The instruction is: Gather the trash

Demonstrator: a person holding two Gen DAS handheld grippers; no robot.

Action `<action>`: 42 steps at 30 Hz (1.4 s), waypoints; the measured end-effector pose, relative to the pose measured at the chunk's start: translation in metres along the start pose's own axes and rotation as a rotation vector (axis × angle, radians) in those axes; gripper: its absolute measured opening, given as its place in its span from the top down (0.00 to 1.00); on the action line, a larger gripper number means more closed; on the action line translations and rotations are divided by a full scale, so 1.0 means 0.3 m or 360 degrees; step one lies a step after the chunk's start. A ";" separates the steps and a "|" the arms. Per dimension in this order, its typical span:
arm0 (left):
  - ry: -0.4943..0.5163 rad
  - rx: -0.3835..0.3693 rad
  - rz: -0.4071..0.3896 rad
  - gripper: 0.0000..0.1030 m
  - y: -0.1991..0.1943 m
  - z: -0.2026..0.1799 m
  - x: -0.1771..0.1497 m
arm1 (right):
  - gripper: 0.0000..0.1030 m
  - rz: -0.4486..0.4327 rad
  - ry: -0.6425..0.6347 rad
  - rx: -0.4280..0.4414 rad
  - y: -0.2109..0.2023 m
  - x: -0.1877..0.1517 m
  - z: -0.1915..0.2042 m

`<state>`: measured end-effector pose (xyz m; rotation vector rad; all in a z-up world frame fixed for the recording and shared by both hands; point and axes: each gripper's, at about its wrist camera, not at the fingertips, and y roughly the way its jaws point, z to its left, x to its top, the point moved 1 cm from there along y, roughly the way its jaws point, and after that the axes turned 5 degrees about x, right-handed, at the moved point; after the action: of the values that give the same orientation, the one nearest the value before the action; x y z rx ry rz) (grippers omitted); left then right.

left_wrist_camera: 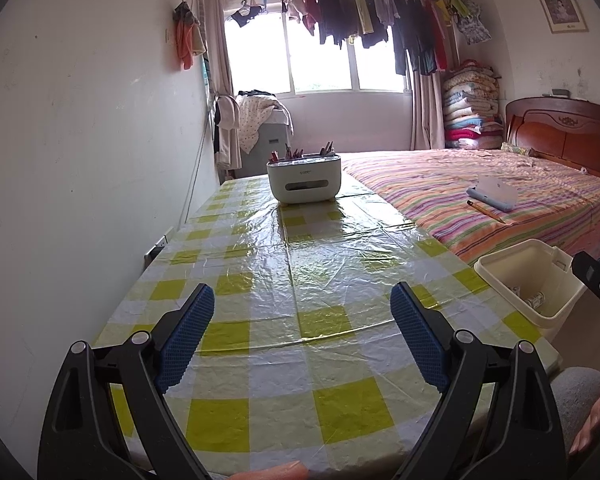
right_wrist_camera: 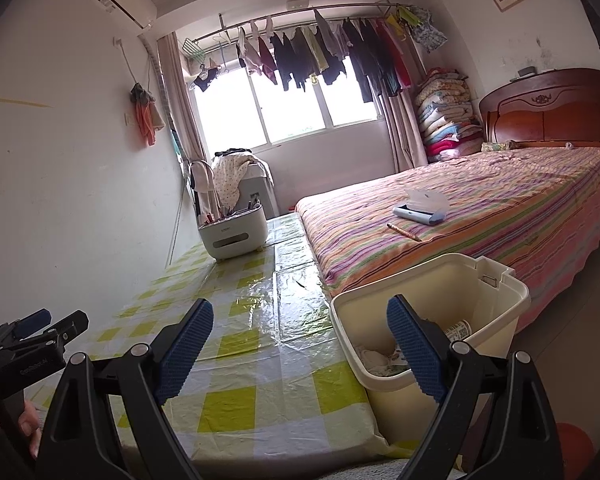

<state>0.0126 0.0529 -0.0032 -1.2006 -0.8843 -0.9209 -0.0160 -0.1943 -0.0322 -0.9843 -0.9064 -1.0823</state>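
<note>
Both grippers sit right up against the lens, so starting there: left gripper (left_wrist_camera: 302,312) has its blue pads spread wide with nothing but checkered tablecloth (left_wrist_camera: 300,264) between them. Right gripper (right_wrist_camera: 300,326) is the same story, jaws wide apart and empty, its right pad hanging over the mouth of the bin (right_wrist_camera: 500,304).

What could go sideways, imo: the table looks bare of trash from here, so any pickup means hunting further out. That plastic cloth is glossy and wrinkled, so a pad dragging across it could bunch it up. The bin sits beside the table edge at roughly 4 o'clock from the left gripper; a careless swing of the right one could knock or tip it.

Containers, left to right: the white desk organizer (left_wrist_camera: 304,180) at 12 o'clock holds pens or similar sticking out the top, can't tell exactly. The bin already has stuff in it, a small printed can or cup (right_wrist_camera: 460,330) and crumpled paper (right_wrist_camera: 374,358) at the bottom.
</note>
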 end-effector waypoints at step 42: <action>-0.0003 -0.0003 -0.0020 0.14 -0.019 0.015 -0.002 | 0.16 0.0001 0.0004 -0.0017 -0.010 0.000 -0.013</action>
<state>0.0068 0.0567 -0.0010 -1.1987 -0.8938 -0.9309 -0.0185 -0.1986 -0.0329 -0.9915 -0.8993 -1.0886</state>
